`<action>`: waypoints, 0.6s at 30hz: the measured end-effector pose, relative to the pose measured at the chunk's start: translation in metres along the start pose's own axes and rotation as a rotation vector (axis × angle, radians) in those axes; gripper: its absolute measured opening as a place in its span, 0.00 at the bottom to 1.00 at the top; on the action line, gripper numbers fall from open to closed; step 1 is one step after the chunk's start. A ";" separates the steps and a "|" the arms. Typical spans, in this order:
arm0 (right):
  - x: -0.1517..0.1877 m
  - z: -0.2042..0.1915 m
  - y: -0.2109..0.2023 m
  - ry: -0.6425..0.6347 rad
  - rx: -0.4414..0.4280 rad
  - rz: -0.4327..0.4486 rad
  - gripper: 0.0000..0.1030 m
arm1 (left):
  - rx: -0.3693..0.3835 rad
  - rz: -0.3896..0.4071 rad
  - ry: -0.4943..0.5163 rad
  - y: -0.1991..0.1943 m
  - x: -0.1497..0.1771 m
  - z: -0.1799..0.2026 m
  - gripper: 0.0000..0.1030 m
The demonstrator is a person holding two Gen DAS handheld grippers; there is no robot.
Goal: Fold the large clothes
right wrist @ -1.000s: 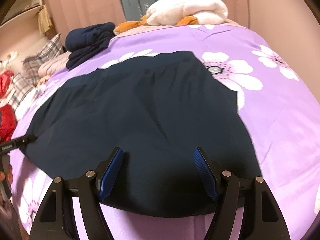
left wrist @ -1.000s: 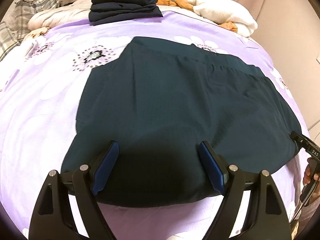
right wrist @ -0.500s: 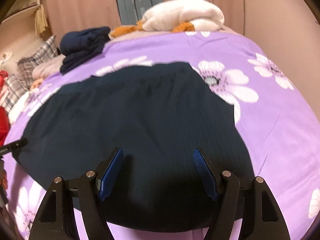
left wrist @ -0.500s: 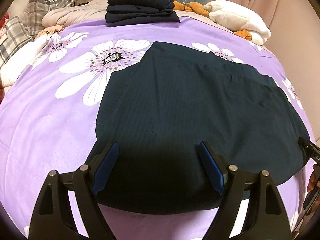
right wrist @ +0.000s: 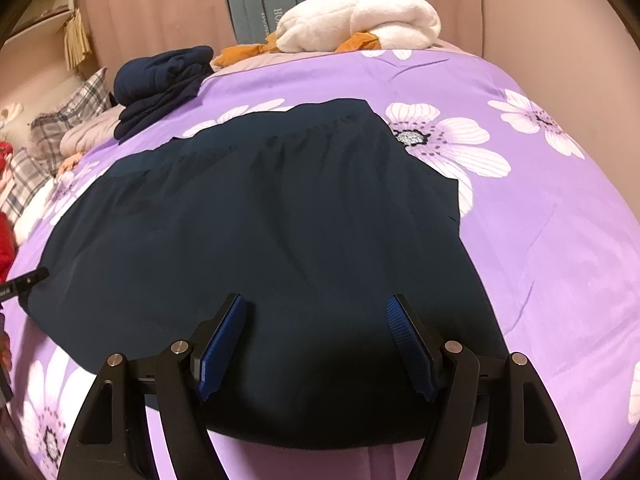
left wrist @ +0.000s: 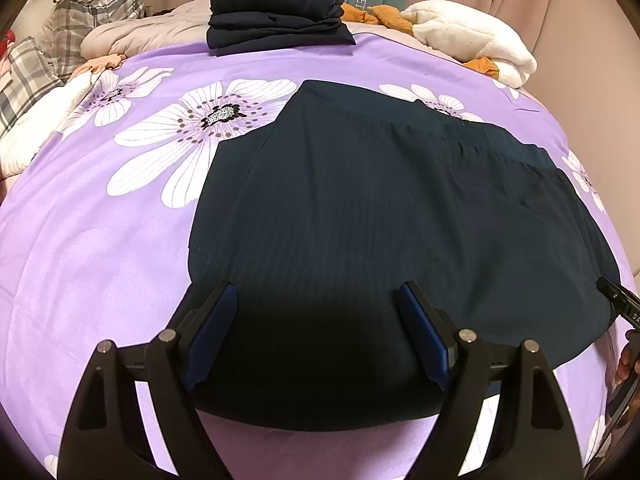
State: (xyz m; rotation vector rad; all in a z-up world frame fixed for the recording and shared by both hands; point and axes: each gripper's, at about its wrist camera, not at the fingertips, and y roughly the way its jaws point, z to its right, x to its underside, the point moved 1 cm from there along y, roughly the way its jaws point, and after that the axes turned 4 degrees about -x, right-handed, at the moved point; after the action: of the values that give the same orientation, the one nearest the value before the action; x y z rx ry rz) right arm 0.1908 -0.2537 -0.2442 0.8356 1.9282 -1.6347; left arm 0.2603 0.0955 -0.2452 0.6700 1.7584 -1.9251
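On a bed dressed in a purple floral bedspread (left wrist: 100, 248), seen from the left wrist camera, a dark navy garment (left wrist: 380, 220) with a gathered waistband lies spread flat, waistband at the far side and hem toward the viewer. The left gripper (left wrist: 318, 334) hovers over the near hem with its jaws released and nothing between them. A folded navy stack (left wrist: 276, 20) sits at the far end of the bed beside a white plush toy (left wrist: 476, 46), with plaid pillows (left wrist: 96, 12) at far left; the other gripper's tip pokes in at the right edge.

From the right wrist camera, the same garment (right wrist: 260, 220) fills the bed, its right side edge meeting a printed flower. The right gripper (right wrist: 316, 340) is poised above the hem near the right side, jaws likewise released and empty.

The step in hand appears to be taking hold of the hem for a first fold. Doing it well likely means pinching both layers at matching points near the corners, lifting evenly, and carrying the hem squarely to the waistband so no wrinkles are trapped.
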 end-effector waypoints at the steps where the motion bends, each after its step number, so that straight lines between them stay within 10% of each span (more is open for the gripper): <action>1: 0.001 0.001 -0.001 0.001 0.002 0.000 0.70 | 0.000 -0.001 0.000 0.000 0.000 0.000 0.81; 18: 0.006 0.008 -0.008 0.023 0.007 0.011 0.70 | -0.006 -0.003 -0.001 -0.002 0.004 0.000 0.82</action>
State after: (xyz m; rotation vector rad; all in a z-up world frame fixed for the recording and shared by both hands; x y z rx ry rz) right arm 0.1804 -0.2613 -0.2439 0.8701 1.9315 -1.6334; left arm 0.2561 0.0961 -0.2459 0.6649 1.7655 -1.9205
